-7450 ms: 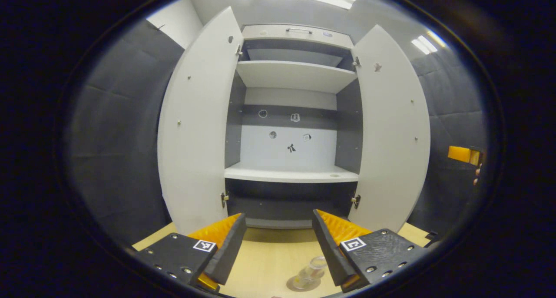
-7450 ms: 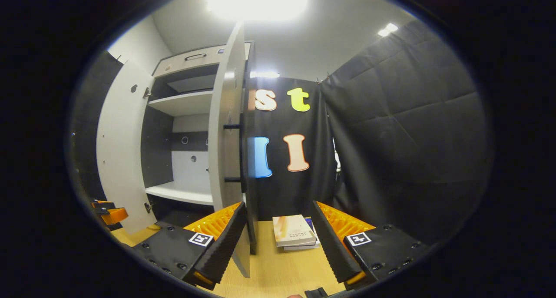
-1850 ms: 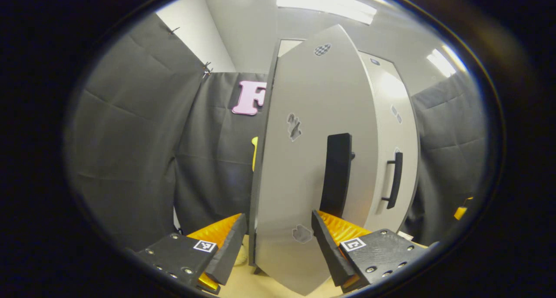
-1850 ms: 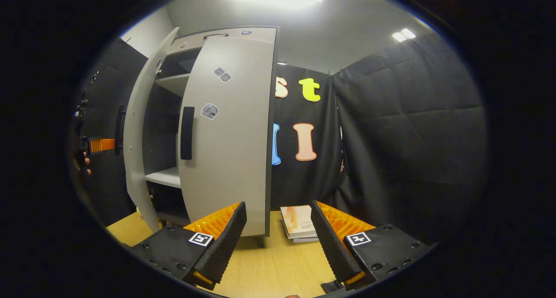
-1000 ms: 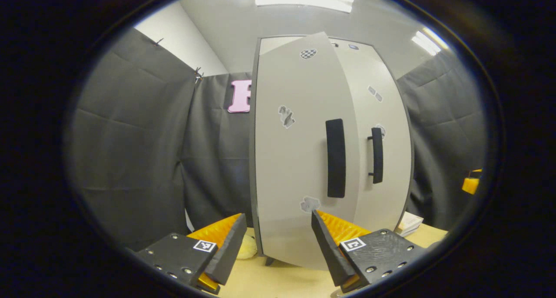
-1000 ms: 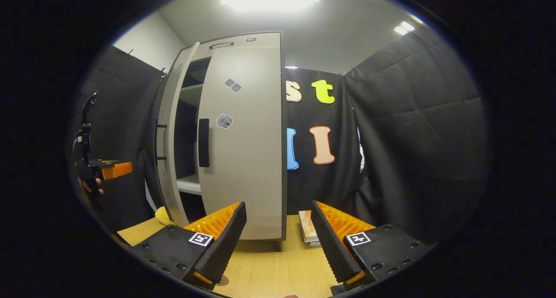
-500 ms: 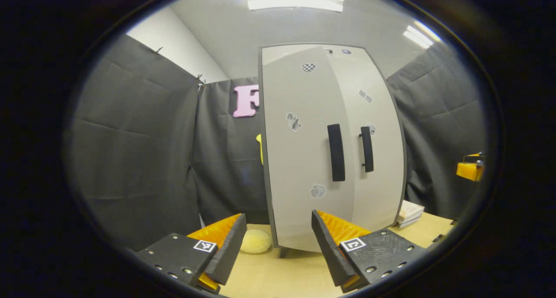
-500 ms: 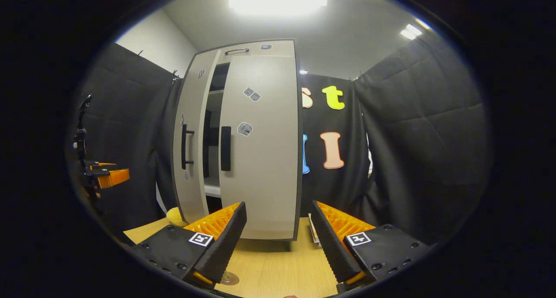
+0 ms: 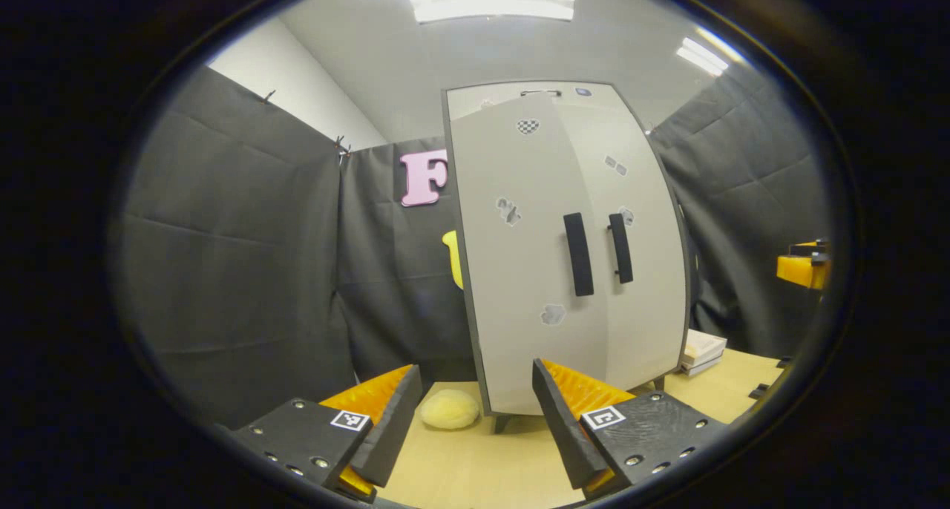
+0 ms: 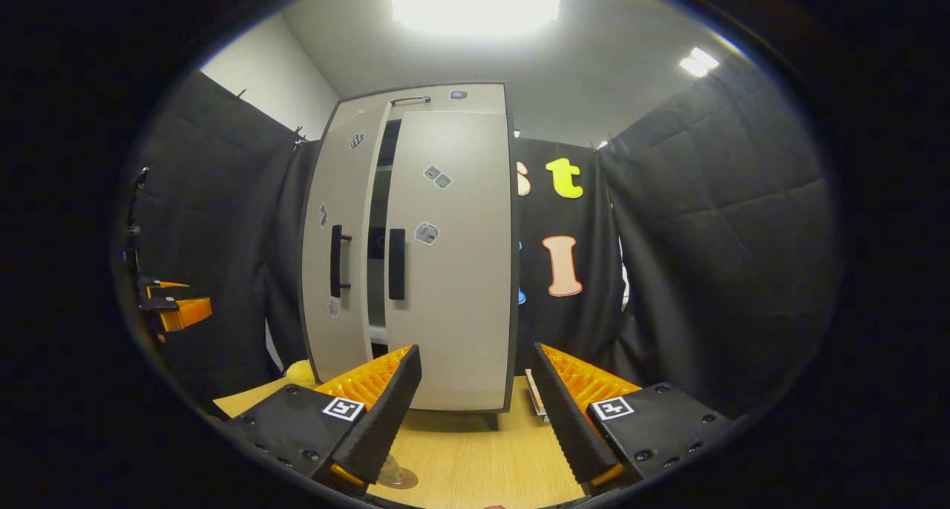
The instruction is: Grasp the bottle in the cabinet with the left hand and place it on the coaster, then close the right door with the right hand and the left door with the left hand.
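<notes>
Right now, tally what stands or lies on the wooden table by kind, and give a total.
Cabinet: 1
Stack of books: 1
Yellow soft ball: 1
Coaster with the bottle on it: 1, partly hidden behind a finger of the right hand-held gripper
Total: 4

The grey cabinet (image 10: 415, 257) stands upright on the table at twelve o'clock. Its right door (image 10: 453, 271) sits flush, while the left door (image 10: 334, 257) remains slightly ajar, a dark gap between them. The coaster (image 10: 397, 478) lies at six o'clock.
</notes>
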Demonstrator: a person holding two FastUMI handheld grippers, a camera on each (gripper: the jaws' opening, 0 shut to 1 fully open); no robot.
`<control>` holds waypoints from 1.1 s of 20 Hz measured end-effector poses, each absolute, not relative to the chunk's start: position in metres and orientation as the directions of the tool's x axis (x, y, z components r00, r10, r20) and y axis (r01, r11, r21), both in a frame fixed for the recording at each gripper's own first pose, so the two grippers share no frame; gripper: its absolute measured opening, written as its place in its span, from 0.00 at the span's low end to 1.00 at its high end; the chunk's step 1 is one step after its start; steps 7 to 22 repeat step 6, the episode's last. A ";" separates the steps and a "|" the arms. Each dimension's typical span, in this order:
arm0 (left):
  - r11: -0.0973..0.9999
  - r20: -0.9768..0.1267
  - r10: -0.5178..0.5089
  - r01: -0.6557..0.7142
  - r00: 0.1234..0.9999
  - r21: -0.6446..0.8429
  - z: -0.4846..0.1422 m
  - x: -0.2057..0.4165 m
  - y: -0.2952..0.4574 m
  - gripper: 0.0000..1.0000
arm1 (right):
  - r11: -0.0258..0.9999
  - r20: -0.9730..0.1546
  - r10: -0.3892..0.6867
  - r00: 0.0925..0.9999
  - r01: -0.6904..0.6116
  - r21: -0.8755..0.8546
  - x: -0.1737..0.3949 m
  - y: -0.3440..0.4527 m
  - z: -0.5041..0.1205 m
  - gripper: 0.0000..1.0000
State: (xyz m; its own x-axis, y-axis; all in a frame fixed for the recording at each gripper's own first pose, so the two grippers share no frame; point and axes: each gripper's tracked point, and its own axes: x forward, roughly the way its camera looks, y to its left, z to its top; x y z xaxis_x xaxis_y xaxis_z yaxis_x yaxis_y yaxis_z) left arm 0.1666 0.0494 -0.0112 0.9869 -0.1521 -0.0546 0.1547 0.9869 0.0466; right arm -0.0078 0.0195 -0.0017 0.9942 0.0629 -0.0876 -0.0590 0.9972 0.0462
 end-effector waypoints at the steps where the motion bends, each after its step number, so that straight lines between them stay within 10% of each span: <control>1: 0.987 -0.058 -0.152 0.154 0.987 0.040 -0.010 0.167 0.050 0.89 | 0.997 -0.084 0.064 0.994 -0.061 0.043 -0.008 0.021 0.000 0.95; 22: 0.989 -0.042 -0.141 0.143 0.989 0.034 -0.008 0.163 0.055 0.89 | 0.998 -0.059 0.070 0.996 -0.069 0.010 -0.008 0.027 0.009 0.95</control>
